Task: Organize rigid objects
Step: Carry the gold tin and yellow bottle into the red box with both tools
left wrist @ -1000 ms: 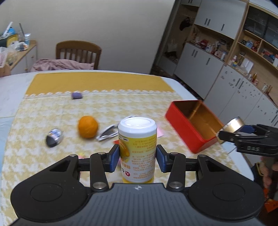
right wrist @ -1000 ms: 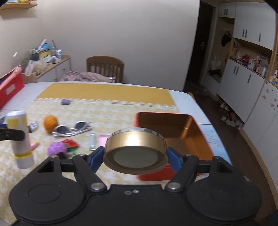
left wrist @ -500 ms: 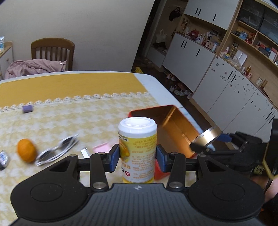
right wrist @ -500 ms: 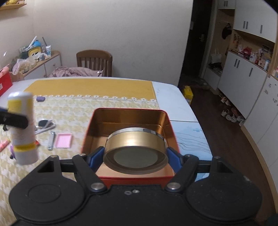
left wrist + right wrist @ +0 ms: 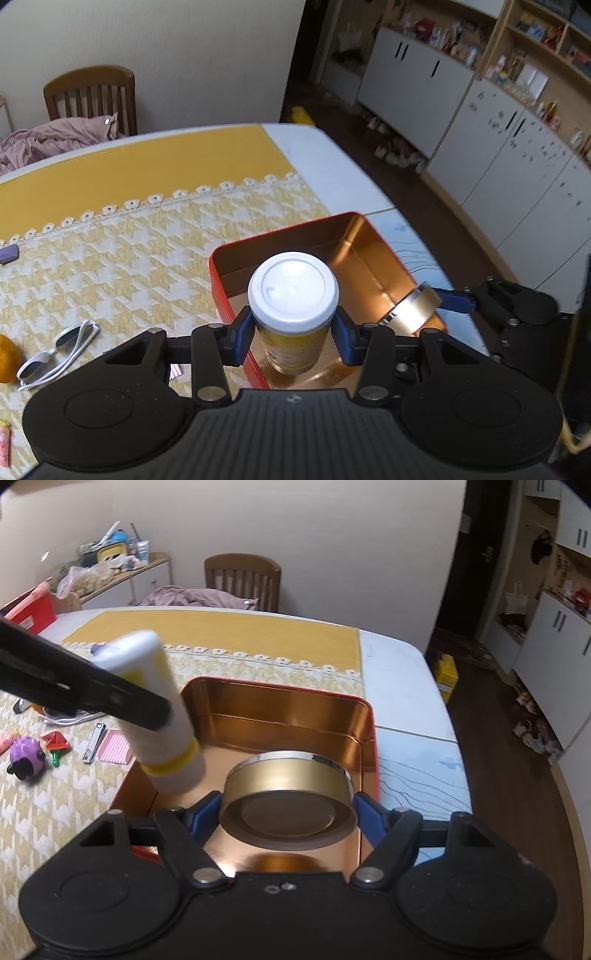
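A: Left gripper (image 5: pixel 293 334) is clamped on the yellow bottle (image 5: pixel 291 332), blue pads pinching its sides just under the white cap (image 5: pixel 293 286).

B: And the bottle sits over the red tin box (image 5: pixel 373 254), at its near-left corner. Whether its base touches the gold floor, I cannot tell.

A: From the right wrist view the bottle (image 5: pixel 159 716) leans, cap toward the far left, base over the box's left wall.

B: Right gripper (image 5: pixel 290 812) squeezes the round gold tin (image 5: pixel 288 799), pads pressed on either side. It hangs over the near part of the box (image 5: pixel 280 701), tilted, with its reflection on the floor below.

A: The left view catches that tin (image 5: pixel 415 310) at the box's near-right edge, right gripper (image 5: pixel 436 301) reaching in from the right.

B: Both loads are close together inside the box opening but apart.

A: Out on the yellow houndstooth cloth (image 5: pixel 122 258): white sunglasses (image 5: pixel 55 354) left of the box, an orange (image 5: pixel 8 358) at the frame edge beside them.

B: Right view adds nail clippers (image 5: pixel 94 742) and a pink striped card (image 5: pixel 116 746) just left of the box, then a red-and-green toy (image 5: pixel 56 744) and a purple plush toy (image 5: pixel 27 758) further left.
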The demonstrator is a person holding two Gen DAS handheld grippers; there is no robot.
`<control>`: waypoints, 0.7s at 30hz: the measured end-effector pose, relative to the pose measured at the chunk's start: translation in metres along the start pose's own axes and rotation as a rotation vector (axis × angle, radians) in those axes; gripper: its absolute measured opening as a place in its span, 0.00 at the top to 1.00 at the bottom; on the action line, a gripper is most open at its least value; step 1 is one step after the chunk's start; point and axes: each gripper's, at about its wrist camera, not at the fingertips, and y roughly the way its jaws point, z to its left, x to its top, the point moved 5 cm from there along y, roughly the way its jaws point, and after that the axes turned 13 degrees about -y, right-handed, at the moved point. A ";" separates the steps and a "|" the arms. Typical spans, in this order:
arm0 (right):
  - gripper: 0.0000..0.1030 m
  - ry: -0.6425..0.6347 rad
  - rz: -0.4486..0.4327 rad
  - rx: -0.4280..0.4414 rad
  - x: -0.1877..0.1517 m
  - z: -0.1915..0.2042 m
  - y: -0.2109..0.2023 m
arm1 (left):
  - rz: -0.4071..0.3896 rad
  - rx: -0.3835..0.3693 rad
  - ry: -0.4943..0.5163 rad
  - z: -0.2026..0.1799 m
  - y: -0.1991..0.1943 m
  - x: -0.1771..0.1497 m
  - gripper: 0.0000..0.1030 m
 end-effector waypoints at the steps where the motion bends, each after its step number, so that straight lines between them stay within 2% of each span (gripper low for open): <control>1: 0.26 -0.007 0.000 0.010 -0.001 -0.001 0.001 | 0.007 0.010 -0.001 -0.001 0.004 -0.001 0.57; 9: 0.26 -0.035 0.044 0.060 -0.005 -0.010 0.019 | 0.078 0.048 0.021 -0.003 0.040 0.005 0.57; 16: 0.26 -0.079 0.052 0.075 -0.001 -0.014 0.037 | 0.055 0.064 0.088 -0.023 0.055 0.018 0.58; 21: 0.27 -0.125 0.057 0.083 0.008 -0.012 0.049 | 0.061 0.061 0.180 -0.040 0.075 0.032 0.57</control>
